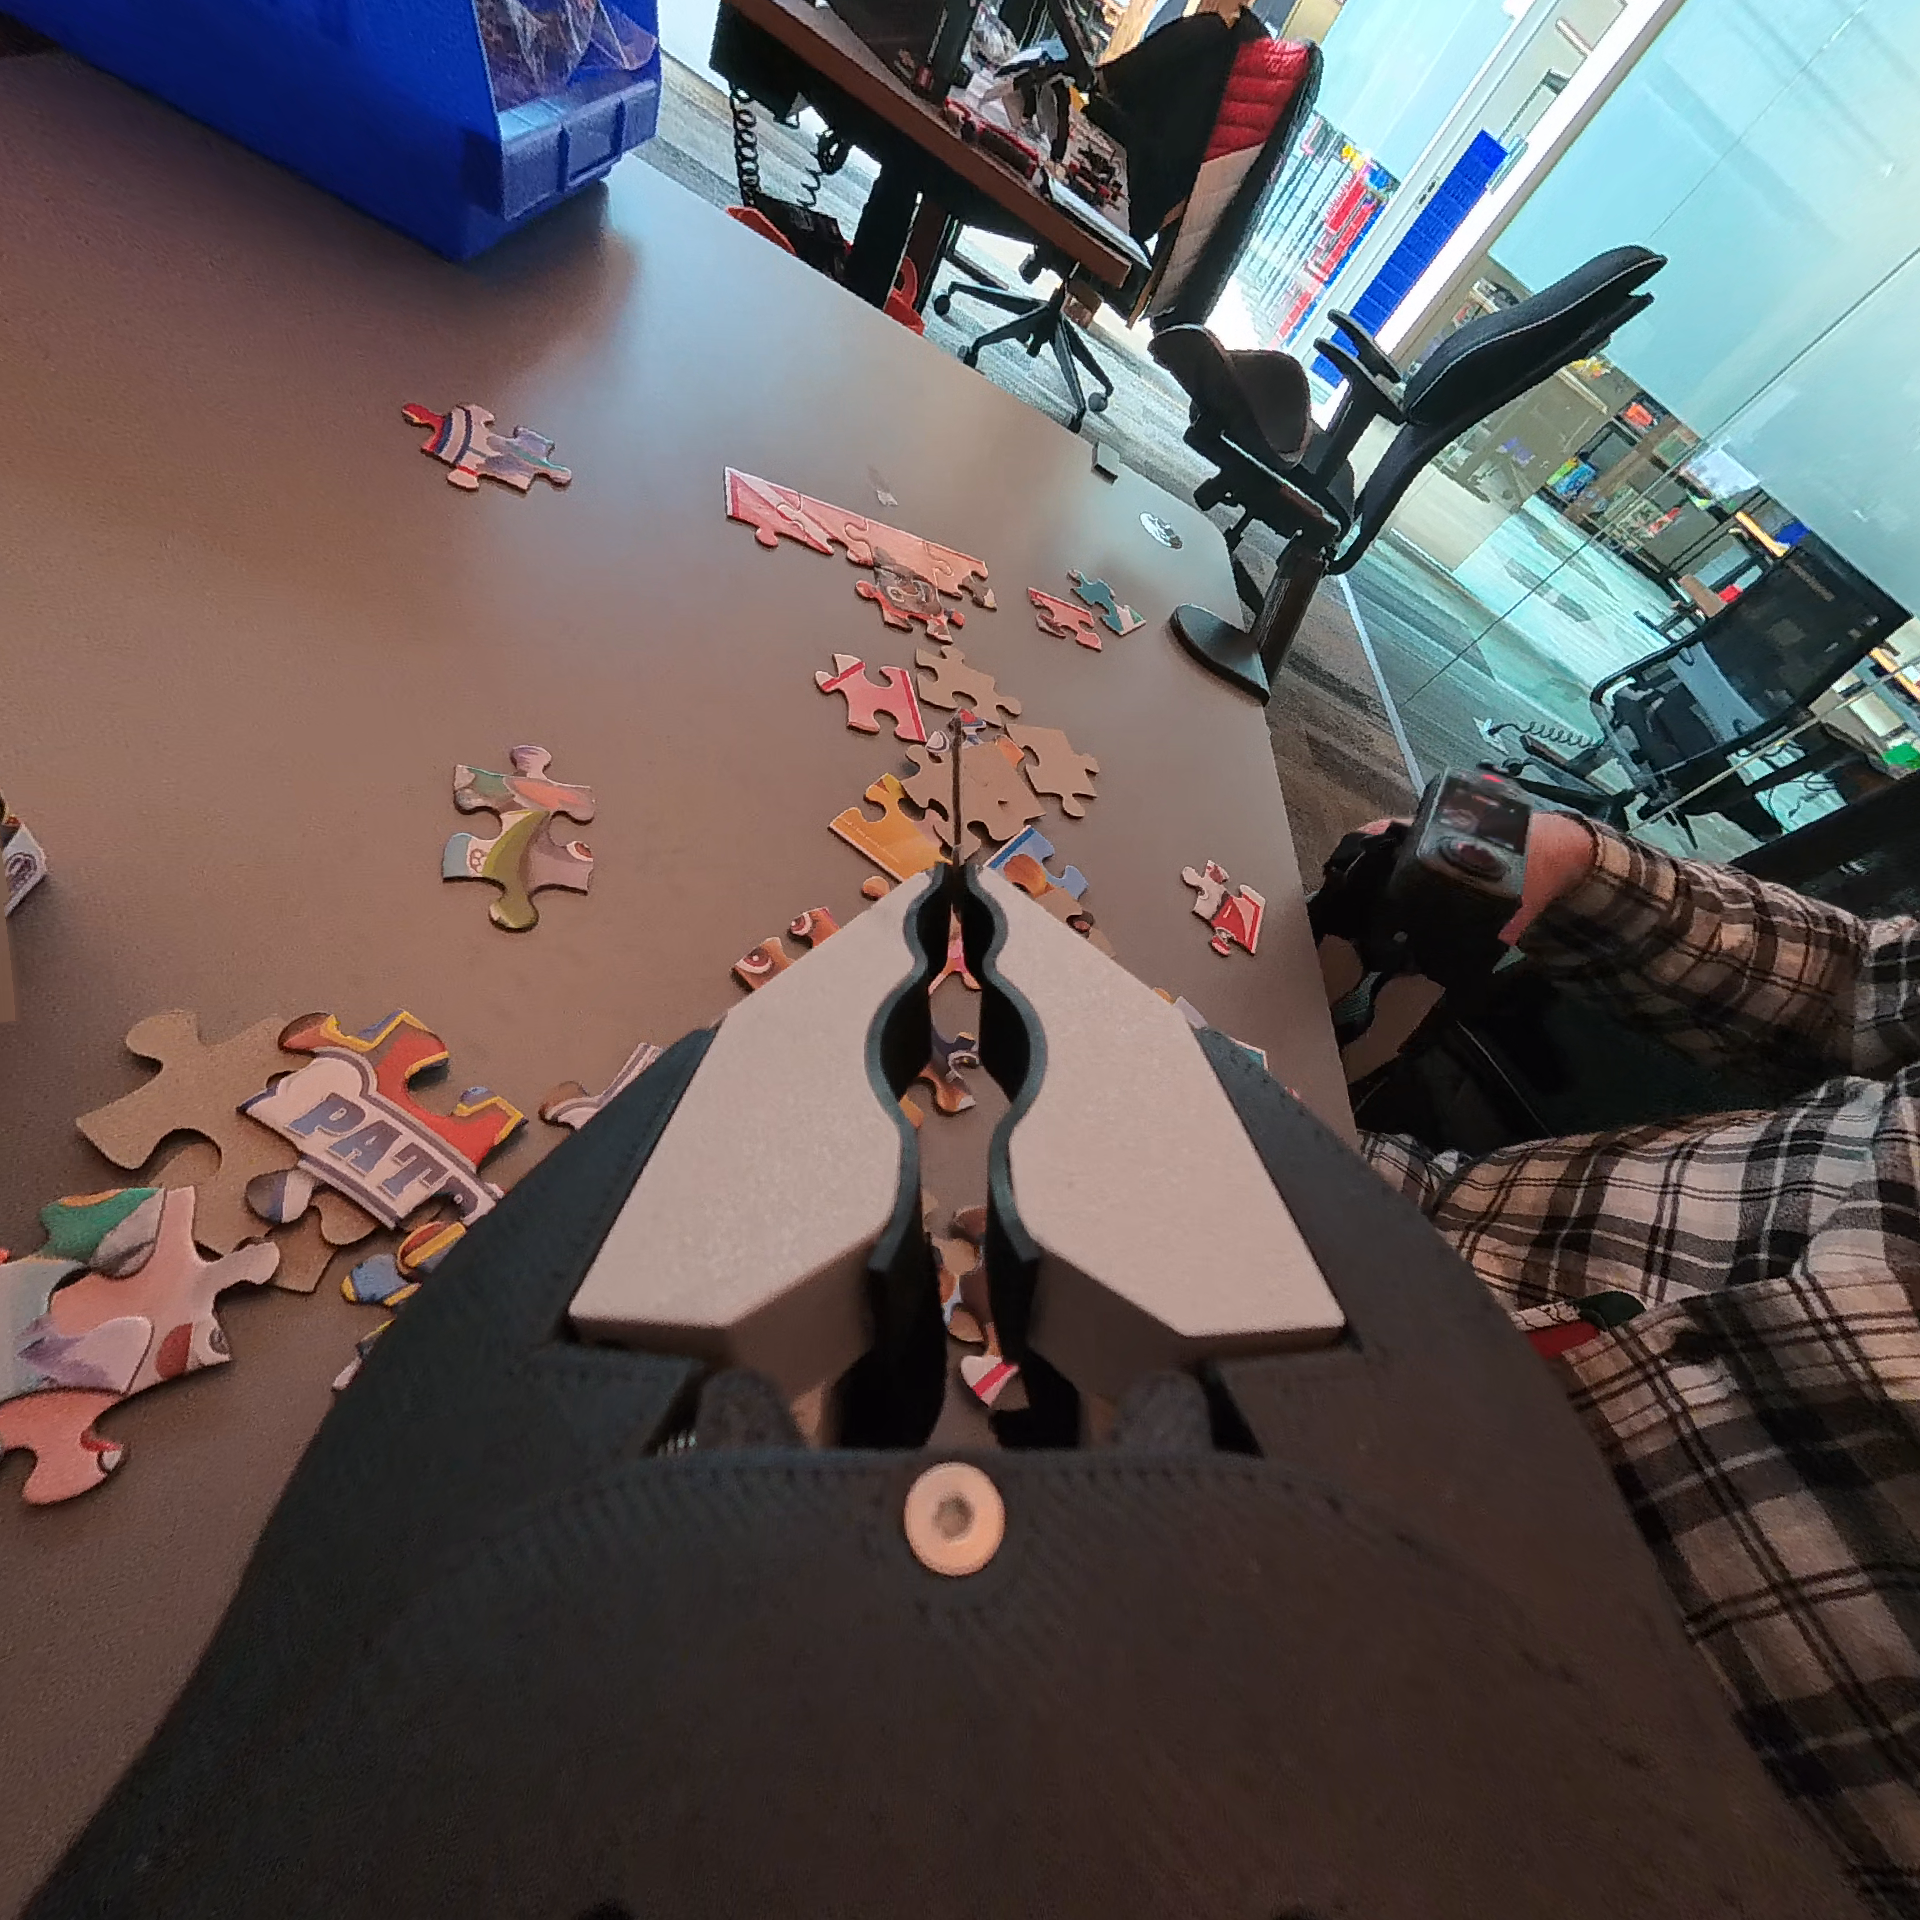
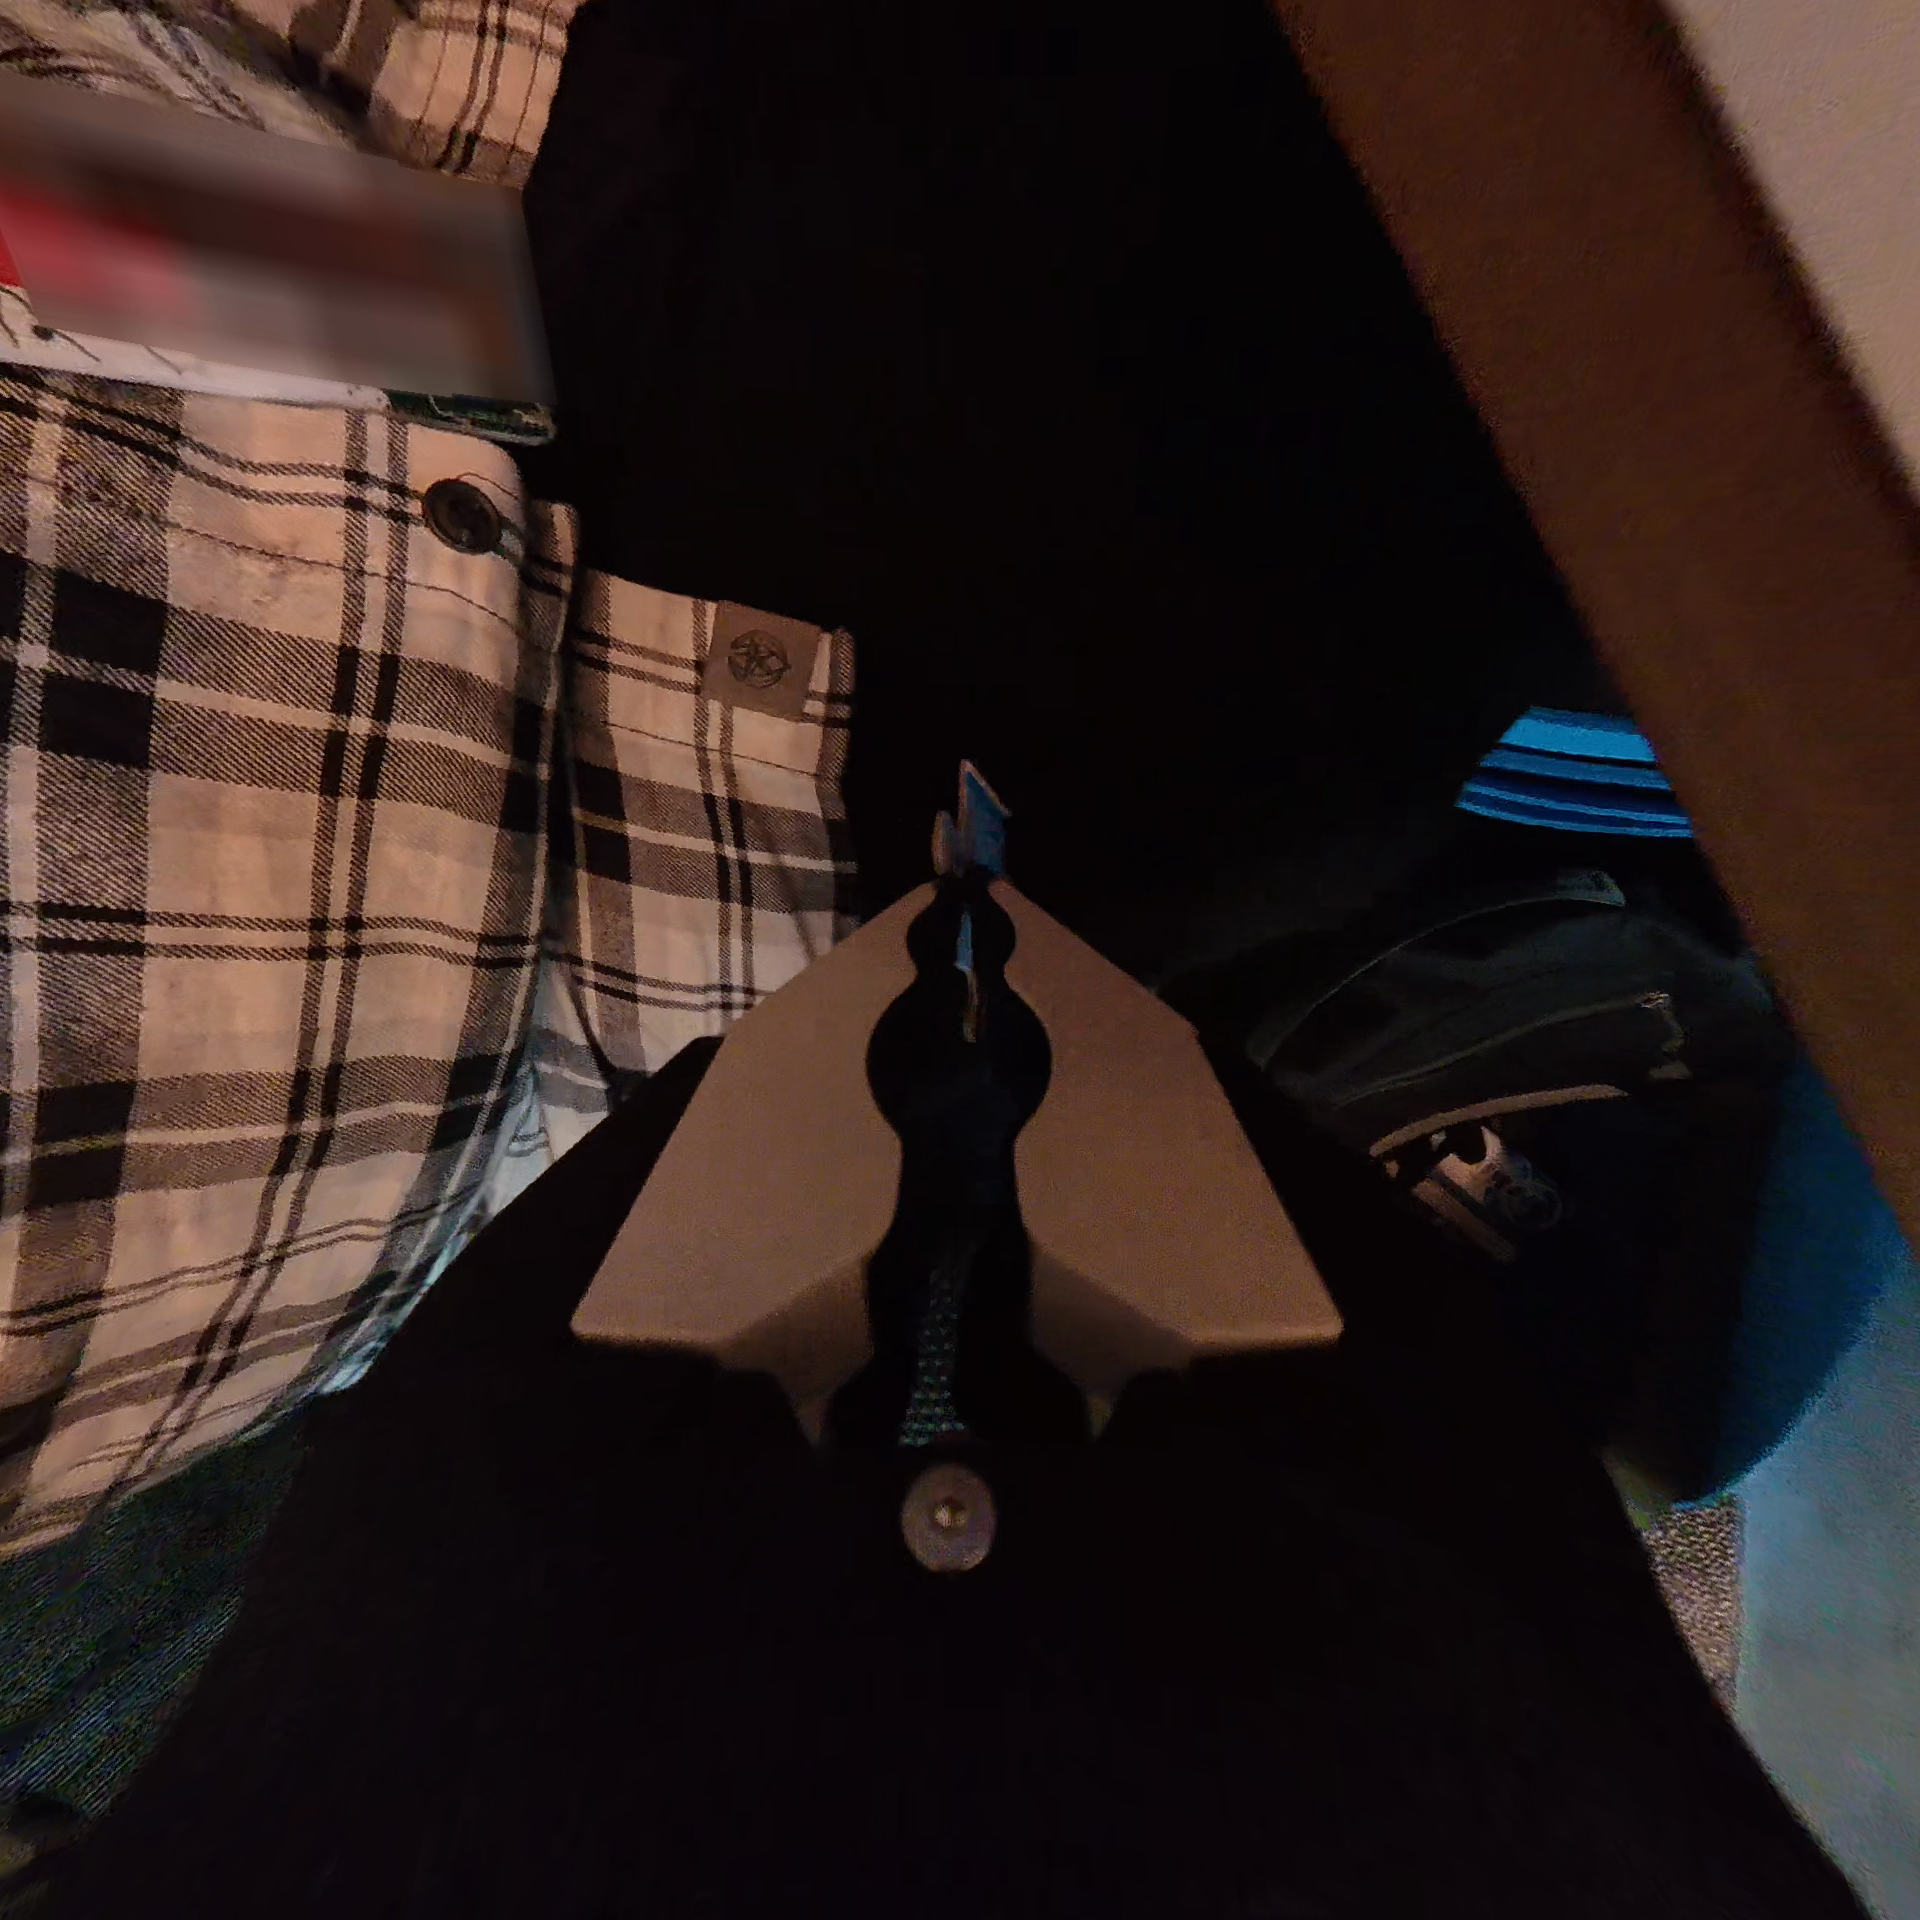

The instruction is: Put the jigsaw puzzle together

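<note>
A brown worktop (image 1: 312,665) in an office carries scattered jigsaw pieces. The left gripper (image 1: 956,878) is clamped on one piece held edge-on (image 1: 954,790), above the loose cluster ahead of it. One joined red strip (image 1: 852,535) lies farther ahead. The right gripper (image 2: 961,894), below the worktop edge near a plaid shirt (image 2: 260,831), pinches one blue-tinted piece (image 2: 979,821). One blue bin (image 1: 343,104) sits far ahead-left.

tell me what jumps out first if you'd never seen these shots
The left gripper is shut on a puzzle piece held edge-on above loose pieces scattered over the brown table. The right gripper pinches a bluish piece down in the dark, beside a plaid shirt.
</note>
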Demonstrator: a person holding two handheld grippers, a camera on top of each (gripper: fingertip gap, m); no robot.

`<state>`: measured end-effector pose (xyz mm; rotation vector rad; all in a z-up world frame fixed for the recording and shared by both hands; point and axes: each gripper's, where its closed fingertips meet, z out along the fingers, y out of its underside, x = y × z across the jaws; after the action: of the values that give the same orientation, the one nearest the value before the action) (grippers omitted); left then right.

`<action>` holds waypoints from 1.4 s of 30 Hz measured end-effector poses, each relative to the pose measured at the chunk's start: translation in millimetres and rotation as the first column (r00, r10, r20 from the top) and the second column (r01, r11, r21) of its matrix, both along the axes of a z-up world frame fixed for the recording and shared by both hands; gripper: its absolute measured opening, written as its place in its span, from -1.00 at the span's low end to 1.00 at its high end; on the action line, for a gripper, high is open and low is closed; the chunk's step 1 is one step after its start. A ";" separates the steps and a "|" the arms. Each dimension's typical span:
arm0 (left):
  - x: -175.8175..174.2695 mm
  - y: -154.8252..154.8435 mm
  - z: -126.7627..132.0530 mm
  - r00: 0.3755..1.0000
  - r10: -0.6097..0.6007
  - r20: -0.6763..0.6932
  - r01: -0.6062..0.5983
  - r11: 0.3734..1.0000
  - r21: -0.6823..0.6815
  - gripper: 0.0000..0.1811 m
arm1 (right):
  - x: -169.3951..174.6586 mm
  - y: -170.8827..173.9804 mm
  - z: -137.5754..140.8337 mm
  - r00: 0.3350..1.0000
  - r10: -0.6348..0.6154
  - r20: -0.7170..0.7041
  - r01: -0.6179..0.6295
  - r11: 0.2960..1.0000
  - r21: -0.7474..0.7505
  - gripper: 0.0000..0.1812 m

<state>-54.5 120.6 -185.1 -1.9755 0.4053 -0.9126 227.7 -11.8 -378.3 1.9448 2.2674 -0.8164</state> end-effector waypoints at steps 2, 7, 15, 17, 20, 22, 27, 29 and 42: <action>1.5 -4.0 3.1 1.000 -0.004 0.016 0.004 1.000 0.006 -1.00 | 0.7 1.6 7.4 0.999 -0.023 -0.043 0.022 1.000 -0.004 -1.00; 5.0 -28.3 9.4 0.999 -0.013 0.032 0.013 1.000 -0.003 -1.00 | -9.4 -7.1 50.6 0.978 -0.016 -0.208 0.019 1.000 0.011 -1.00; -50.3 -113.8 -4.1 0.979 0.195 -0.068 -0.200 0.977 -0.077 -1.00 | -96.4 -25.7 147.2 0.831 0.172 -0.530 -0.080 0.978 0.192 -1.00; -69.7 -139.4 -11.6 0.948 0.268 -0.170 -0.282 0.957 -0.064 -0.99 | -120.4 -35.7 161.0 0.791 0.228 -0.567 -0.117 0.967 0.226 -1.00; -89.7 -169.4 -11.8 0.877 0.365 -0.313 -0.375 0.927 0.030 -1.00 | -155.8 -44.0 164.9 0.761 0.311 -0.569 -0.150 0.938 0.313 -1.00; -94.4 -185.3 -13.8 0.796 0.383 -0.468 -0.372 0.921 0.120 -1.00 | -178.3 -50.9 165.3 0.740 0.361 -0.568 -0.168 0.916 0.363 -1.00; -95.7 -206.5 -33.3 0.526 0.364 -0.768 -0.325 0.921 0.214 -1.00 | -229.4 -56.8 150.8 0.704 0.488 -0.516 -0.158 0.816 0.556 -1.00; -94.3 -214.5 -51.6 0.448 0.301 -0.842 -0.291 0.939 0.180 -1.00 | -239.8 -62.3 142.1 0.696 0.521 -0.495 -0.180 0.793 0.582 -1.00; -63.9 -241.3 -73.5 0.651 0.266 -0.711 -0.268 0.957 0.112 -0.64 | -269.1 -73.1 135.0 0.588 0.668 -0.457 -0.149 0.644 0.750 -1.00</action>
<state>-118.4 -120.7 -258.6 -2.2668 0.5221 0.1079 -41.4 -84.9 -243.3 1.0591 3.7396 -0.8743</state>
